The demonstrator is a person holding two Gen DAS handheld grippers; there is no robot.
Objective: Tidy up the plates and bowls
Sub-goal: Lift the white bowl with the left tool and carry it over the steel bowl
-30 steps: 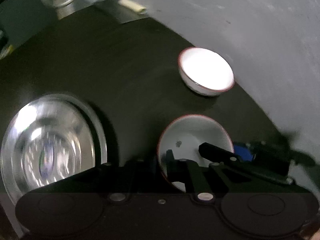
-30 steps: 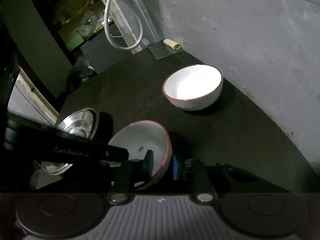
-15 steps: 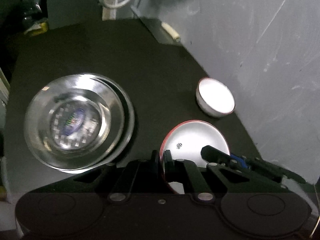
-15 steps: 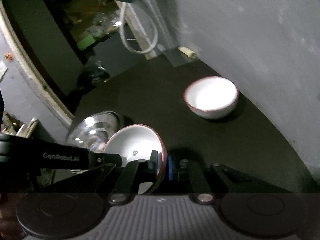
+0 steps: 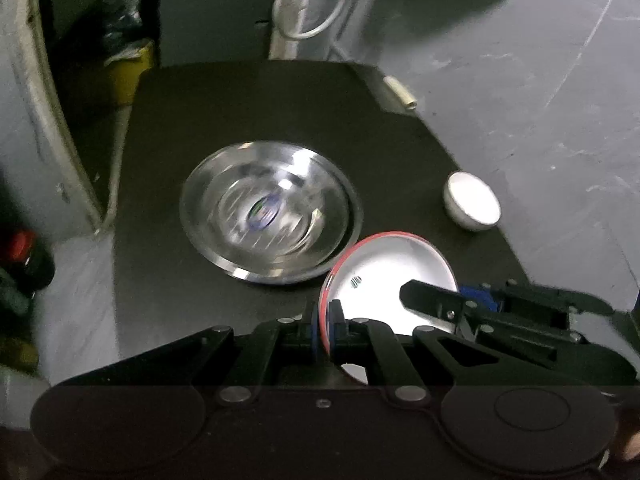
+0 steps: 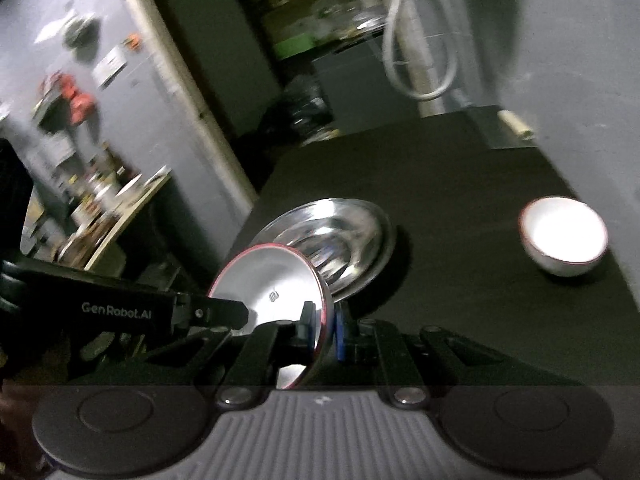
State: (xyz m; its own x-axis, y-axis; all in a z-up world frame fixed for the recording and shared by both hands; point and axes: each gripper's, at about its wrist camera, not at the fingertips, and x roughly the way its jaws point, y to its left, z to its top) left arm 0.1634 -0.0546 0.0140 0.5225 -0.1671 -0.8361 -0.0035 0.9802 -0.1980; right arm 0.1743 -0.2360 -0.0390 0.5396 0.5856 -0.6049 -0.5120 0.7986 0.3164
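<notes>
Grey walls close round a black table [image 5: 248,112] whose far edge meets a coiled white hose [image 5: 308,4], with cluttered shelves off to the left. On it lie stacked steel plates [image 5: 272,216] near the middle and a white bowl [image 5: 472,200] by the right edge. Nearest, a red-rimmed bowl [image 5: 384,272] hangs tilted above the near edge, both grippers clamped on its rim: the left gripper [image 5: 326,320] on the left side, the right gripper [image 6: 324,328] opposite, so the white bowl lies ahead and right, nearer the right hand.
</notes>
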